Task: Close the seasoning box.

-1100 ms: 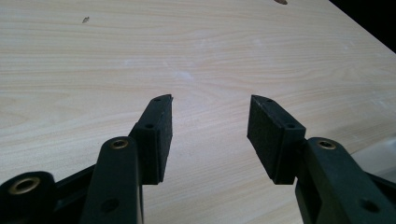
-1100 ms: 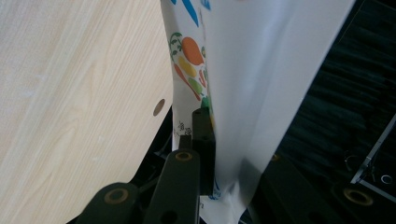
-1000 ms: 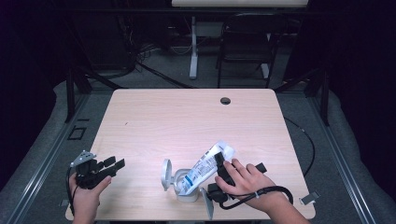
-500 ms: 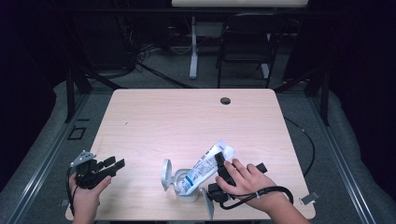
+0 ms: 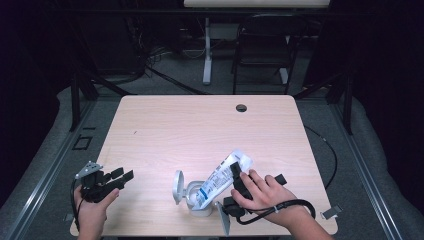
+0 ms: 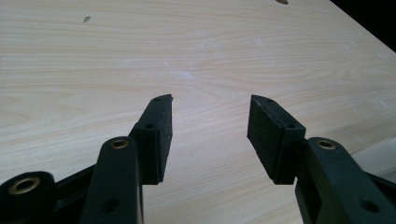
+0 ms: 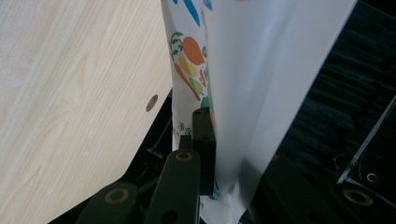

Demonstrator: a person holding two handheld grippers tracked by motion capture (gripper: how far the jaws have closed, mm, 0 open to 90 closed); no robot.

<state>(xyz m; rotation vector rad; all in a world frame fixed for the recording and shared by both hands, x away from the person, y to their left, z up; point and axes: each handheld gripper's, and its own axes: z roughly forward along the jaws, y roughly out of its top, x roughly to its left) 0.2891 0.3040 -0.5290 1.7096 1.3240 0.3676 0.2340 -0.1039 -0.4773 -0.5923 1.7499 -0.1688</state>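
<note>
A pale wooden worktop [image 5: 200, 125] seen from above. Near its front edge, right of centre, the right tool [image 5: 239, 181] is clenched on a white printed pouch [image 5: 220, 180], tilted with its lower end in a small white open-lidded container [image 5: 192, 197]. At the near left corner, the left tool [image 5: 120, 176] rests released, jaws apart, grasping nothing.

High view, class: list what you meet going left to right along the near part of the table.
Left tongs → open flip lid → white pouch → right hand
</note>
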